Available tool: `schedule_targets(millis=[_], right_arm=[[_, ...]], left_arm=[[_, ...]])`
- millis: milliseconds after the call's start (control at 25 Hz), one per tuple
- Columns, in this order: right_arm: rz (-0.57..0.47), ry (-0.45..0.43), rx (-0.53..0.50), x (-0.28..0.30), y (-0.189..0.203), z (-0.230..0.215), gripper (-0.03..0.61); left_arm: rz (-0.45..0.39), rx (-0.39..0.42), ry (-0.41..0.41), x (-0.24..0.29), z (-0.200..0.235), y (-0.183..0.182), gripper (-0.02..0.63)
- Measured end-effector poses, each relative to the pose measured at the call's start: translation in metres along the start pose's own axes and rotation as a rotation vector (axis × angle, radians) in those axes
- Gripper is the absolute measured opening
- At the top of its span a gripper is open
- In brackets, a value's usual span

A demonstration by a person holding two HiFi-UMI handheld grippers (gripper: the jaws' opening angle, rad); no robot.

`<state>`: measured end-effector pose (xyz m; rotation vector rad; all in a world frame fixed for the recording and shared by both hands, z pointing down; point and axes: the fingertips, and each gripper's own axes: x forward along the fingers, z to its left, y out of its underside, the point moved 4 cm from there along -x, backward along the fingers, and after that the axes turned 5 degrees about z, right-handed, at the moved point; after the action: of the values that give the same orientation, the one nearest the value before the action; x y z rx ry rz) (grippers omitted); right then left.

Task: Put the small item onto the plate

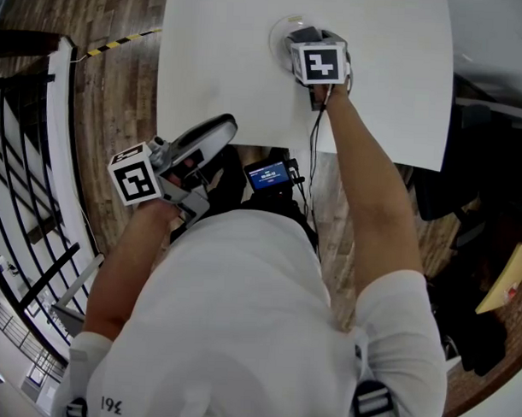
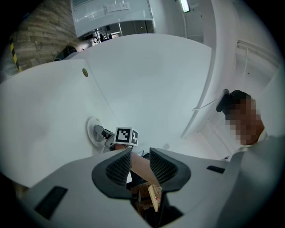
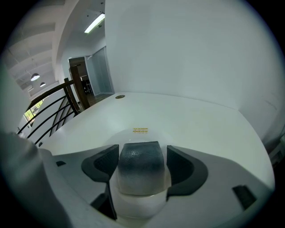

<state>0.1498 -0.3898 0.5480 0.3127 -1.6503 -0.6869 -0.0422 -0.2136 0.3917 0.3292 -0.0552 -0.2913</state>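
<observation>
Head view: right arm stretched out over desk (image 1: 377,79), right tongs (image 1: 302,34) pinching the one small item (image 3: 140,162) over the one plate (image 1: 276,37). Left arm bent, left tongs (image 1: 223,129) near desk edge, spread, empty.

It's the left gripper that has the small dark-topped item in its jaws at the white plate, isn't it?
No, the right gripper has the small dark-topped item in its jaws at the white plate; the right gripper view shows this.
</observation>
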Motion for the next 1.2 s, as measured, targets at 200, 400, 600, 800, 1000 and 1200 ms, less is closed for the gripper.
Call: schedule_targets(millis=[200,400,600,800,1000,1200], right_arm=[[-0.028,0.022,-0.010,-0.006,-0.005,-0.005,0.321],[-0.036,0.035,0.002,-0.012,-0.008,-0.007,0.321],[-0.037,0.041,0.013,-0.021,-0.006,-0.009,0.321],[-0.043,0.057,0.021,-0.029,-0.004,-0.012,0.321],[-0.038,0.069,0.027,-0.036,0.003,-0.015,0.321],[-0.046,0.082,0.041,-0.045,0.008,-0.019,0.321]], left_arm=[[-0.002,-0.002,0.004,0.000,0.000,0.001,0.112],[-0.006,0.005,0.011,0.000,-0.001,-0.001,0.112],[-0.013,0.005,0.018,0.000,-0.004,-0.001,0.112],[-0.014,0.013,0.024,0.000,-0.003,-0.002,0.112],[-0.019,0.009,0.041,0.001,-0.006,-0.002,0.112],[-0.016,0.022,0.049,0.001,-0.006,-0.002,0.112]])
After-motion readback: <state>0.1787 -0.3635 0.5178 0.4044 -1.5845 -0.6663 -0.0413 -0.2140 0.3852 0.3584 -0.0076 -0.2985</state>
